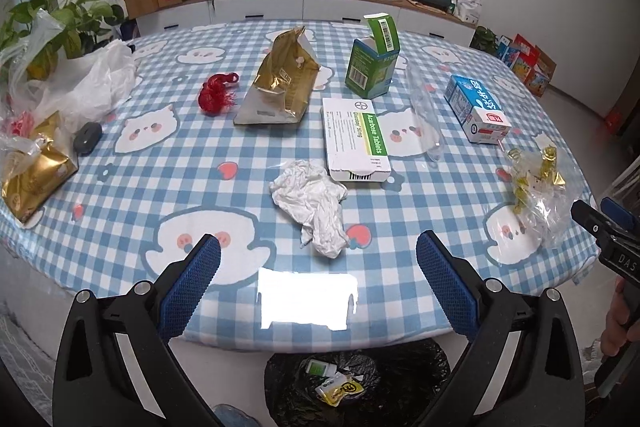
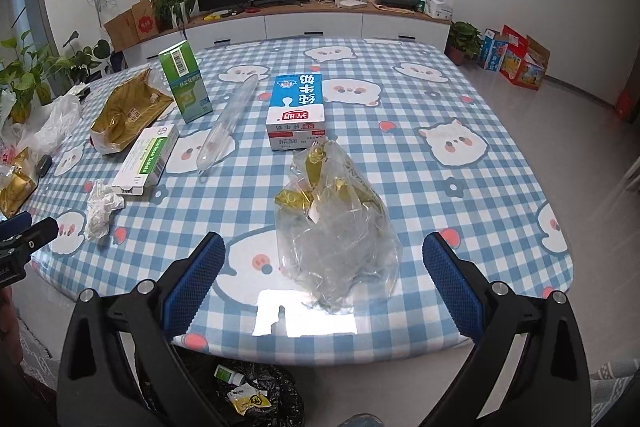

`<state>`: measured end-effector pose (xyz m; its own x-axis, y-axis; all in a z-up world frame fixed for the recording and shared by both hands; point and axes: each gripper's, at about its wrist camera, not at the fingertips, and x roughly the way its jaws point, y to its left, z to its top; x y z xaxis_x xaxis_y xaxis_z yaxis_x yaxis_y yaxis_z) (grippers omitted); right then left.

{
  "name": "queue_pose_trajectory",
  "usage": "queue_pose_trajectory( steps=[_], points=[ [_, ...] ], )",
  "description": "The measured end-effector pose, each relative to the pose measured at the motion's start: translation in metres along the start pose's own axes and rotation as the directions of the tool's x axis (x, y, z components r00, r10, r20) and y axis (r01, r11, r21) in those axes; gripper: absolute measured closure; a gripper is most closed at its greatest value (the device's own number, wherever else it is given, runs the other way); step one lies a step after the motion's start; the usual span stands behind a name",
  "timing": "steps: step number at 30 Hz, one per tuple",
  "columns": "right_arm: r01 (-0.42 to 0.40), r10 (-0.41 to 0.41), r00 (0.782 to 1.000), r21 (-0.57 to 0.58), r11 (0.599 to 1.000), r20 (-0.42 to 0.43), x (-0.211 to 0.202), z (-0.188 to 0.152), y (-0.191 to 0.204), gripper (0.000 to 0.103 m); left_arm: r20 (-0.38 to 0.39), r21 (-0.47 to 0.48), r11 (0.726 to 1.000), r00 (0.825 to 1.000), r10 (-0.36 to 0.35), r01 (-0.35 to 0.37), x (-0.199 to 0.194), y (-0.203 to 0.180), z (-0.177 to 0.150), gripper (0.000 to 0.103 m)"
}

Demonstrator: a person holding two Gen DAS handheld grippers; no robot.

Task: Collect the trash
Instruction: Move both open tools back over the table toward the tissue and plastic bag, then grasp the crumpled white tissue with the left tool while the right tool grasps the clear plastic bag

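Right wrist view: the right gripper point(image 2: 320, 267) has its jaws spread wide and holds nothing; no pad touches anything. The clear plastic bag point(image 2: 336, 227) with gold wrappers inside lies directly ahead at 12 o'clock, its near end already between the blue pads point(image 2: 196, 283), with open gaps on both sides. Its long axis runs roughly 12 to 6, along the line of approach. Judgement: this is the right hand's nearest item, and a short advance with a straight closure should take it. The film is thin and slack, so the pads may catch only a fold.

Below the table edge point(image 2: 320, 351), at 6 to 7 o'clock, the black-lined trash bin point(image 2: 276, 387) already contains a few discarded packets.

Left wrist view: the left gripper point(image 1: 318, 267) is equally wide apart and empty. The crumpled white tissue point(image 1: 316, 203) lies at 12 o'clock just beyond the fingertips, not yet between them, elongated roughly 11 to 5. It is the left hand's nearest item.

Farther out in the left view: the white tablet box point(image 1: 356, 139) at 12 to 1 o'clock, the gold foil bag point(image 1: 280, 83) at 11, the green carton point(image 1: 372, 67) at 1, and the blue milk carton point(image 1: 476, 107) at 2.
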<state>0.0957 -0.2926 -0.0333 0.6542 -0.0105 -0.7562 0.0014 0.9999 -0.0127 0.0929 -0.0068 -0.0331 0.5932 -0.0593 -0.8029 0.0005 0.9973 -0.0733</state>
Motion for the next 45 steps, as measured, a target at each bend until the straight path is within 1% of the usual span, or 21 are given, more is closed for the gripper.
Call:
queue_pose_trajectory(
  steps=[9,11,17,21,23,26,28,29,31,32,35,38,40,42,45],
  points=[
    [-0.001,0.002,0.999,0.007,1.0,-0.045,0.033,0.022,-0.001,0.008,-0.046,0.005,1.0,0.999,0.027,-0.027,0.036,0.007,0.023,0.008],
    [0.001,-0.001,0.999,0.005,1.0,-0.053,0.038,0.026,-0.001,0.01,-0.054,0.004,1.0,0.998,0.026,-0.026,0.042,0.008,0.026,0.008],
    [0.0,0.002,0.994,0.018,1.0,-0.108,0.059,0.033,-0.003,0.018,-0.098,0.013,0.999,0.995,0.033,-0.032,0.065,0.007,0.032,0.012],
    [0.003,-0.001,0.989,0.012,1.0,-0.146,0.071,0.032,-0.003,0.027,-0.117,0.018,0.999,0.992,0.042,-0.04,0.077,0.005,0.032,0.015],
    [0.014,-0.011,0.988,0.014,1.0,-0.157,0.075,0.032,-0.004,0.029,-0.128,0.027,0.999,0.991,0.046,-0.043,0.083,0.003,0.031,0.019],
    [-0.001,0.007,0.986,0.032,1.0,-0.169,0.078,0.031,-0.007,0.032,-0.157,0.013,0.999,0.987,0.044,-0.042,0.093,0.007,0.029,0.025],
    [-0.002,0.006,0.985,0.026,1.0,-0.17,0.078,0.03,-0.006,0.035,-0.175,0.004,0.999,0.984,0.041,-0.041,0.097,0.009,0.027,0.033],
    [-0.001,0.005,0.985,0.025,1.0,-0.173,0.079,0.03,-0.006,0.037,-0.181,0.0,0.999,0.983,0.041,-0.041,0.099,0.01,0.026,0.035],
    [-0.001,0.006,0.984,0.031,1.0,-0.179,0.08,0.03,-0.007,0.041,-0.192,-0.008,0.999,0.981,0.029,-0.031,0.101,0.011,0.024,0.041],
    [-0.002,0.007,0.984,0.033,0.999,-0.18,0.08,0.03,-0.007,0.041,-0.197,-0.012,1.0,0.98,0.019,-0.022,0.101,0.012,0.024,0.042],
    [-0.005,0.011,0.982,0.035,0.999,-0.188,0.08,0.029,-0.007,0.047,-0.197,-0.005,1.0,0.98,0.024,-0.025,0.101,0.01,0.023,0.05],
    [-0.005,0.013,0.98,0.038,0.999,-0.2,0.082,0.029,-0.008,0.054,-0.192,0.004,0.999,0.981,0.038,-0.038,0.101,0.008,0.023,0.061],
    [-0.001,0.01,0.978,0.043,0.999,-0.209,0.083,0.028,-0.009,0.063,-0.187,0.009,0.999,0.981,0.045,-0.044,0.1,0.007,0.022,0.073],
    [0.001,0.009,0.977,0.045,0.999,-0.215,0.083,0.028,-0.01,0.068,-0.181,0.018,0.998,0.982,0.058,-0.056,0.1,0.006,0.022,0.082],
    [0.003,0.007,0.976,0.047,0.999,-0.218,0.084,0.028,-0.01,0.074,-0.179,0.008,0.998,0.982,0.059,-0.059,0.099,0.007,0.021,0.092]
  ],
)
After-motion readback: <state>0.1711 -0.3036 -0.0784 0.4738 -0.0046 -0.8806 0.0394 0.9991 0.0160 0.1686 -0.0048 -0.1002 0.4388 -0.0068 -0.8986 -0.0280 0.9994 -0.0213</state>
